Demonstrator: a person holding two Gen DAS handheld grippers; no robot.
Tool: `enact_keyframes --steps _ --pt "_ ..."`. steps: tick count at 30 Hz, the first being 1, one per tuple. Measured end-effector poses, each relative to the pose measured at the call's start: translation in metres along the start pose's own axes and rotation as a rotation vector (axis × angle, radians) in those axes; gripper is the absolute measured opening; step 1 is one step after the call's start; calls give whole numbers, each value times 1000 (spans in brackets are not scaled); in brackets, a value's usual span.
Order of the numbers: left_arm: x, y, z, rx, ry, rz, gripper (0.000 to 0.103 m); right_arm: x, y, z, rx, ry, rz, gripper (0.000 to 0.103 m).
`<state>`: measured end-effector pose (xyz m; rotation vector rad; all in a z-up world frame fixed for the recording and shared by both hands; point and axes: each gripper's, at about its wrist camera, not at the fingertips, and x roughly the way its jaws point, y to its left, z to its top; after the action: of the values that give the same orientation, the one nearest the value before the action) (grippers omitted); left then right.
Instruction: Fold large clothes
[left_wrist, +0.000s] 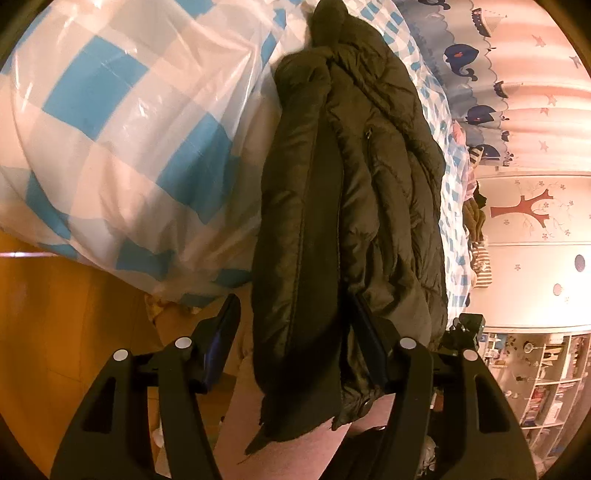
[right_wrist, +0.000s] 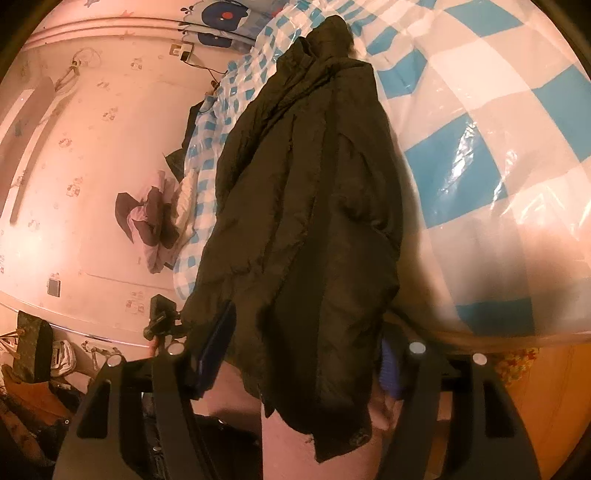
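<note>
A dark olive padded jacket (left_wrist: 343, 206) lies folded lengthwise into a long bundle on a bed covered by a blue-and-white checked sheet under clear plastic (left_wrist: 110, 122). Its near end hangs over the bed edge between the fingers of my left gripper (left_wrist: 295, 332), whose jaws stand wide apart with the fabric loose between them. The right wrist view shows the same jacket (right_wrist: 306, 221) hanging between the spread fingers of my right gripper (right_wrist: 306, 339). The right finger of the right gripper is partly hidden behind the fabric.
The checked bed cover (right_wrist: 480, 129) fills one side of each view. A pink wall (right_wrist: 92, 147) and a small heap of clothes (right_wrist: 151, 225) lie beyond. Shelves (left_wrist: 546, 376) stand at the room's edge. An orange-brown wooden surface (left_wrist: 55, 314) lies below the bed.
</note>
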<state>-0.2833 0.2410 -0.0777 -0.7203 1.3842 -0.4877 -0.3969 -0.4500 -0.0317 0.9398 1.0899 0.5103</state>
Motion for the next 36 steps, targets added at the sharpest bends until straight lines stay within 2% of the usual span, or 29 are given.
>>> enact_keyframes --steps 9,11,13,14,15,16,18,21,24,27,30,32,34,35,36 --pt "15 -7 3 7 14 -3 70 -1 -3 -1 -13 -5 -10 64" --pt "17 -9 4 12 15 -7 70 1 -1 -2 -17 -9 -29 36" --pt "19 -13 3 28 13 -16 68 3 -2 -2 -19 -18 -23 25" --pt "20 -17 2 42 15 -27 55 3 -1 -3 -27 -25 -26 17" --pt "21 -20 1 52 21 -32 40 3 3 -4 -46 -39 -37 17" --pt "22 -23 0 58 20 -28 35 3 6 -5 -55 -49 -37 15" --pt "16 -30 -1 79 1 -39 15 -1 14 -7 -71 -84 -21 12" --pt "-1 -42 -4 102 -36 -75 8 -14 28 -11 -88 -156 61 10" --pt "-24 -57 -10 147 -60 -109 7 -31 42 -17 -115 -193 134 10" --pt "-39 -68 -19 195 -55 -119 7 -41 51 -26 -152 -172 168 10" --pt "-30 -58 -21 204 21 -82 9 -36 35 -30 -123 -102 97 19" --pt "-19 -39 -19 164 66 -58 20 -32 19 -32 -78 -74 65 47" --pt "-12 -22 -14 112 72 -54 37 -29 0 -33 -25 -60 62 52" --pt "-9 -13 -12 82 67 -49 49 -26 -8 -34 -3 -56 70 52" --pt "-6 -9 -11 65 65 -46 54 -25 -12 -34 9 -53 77 52"
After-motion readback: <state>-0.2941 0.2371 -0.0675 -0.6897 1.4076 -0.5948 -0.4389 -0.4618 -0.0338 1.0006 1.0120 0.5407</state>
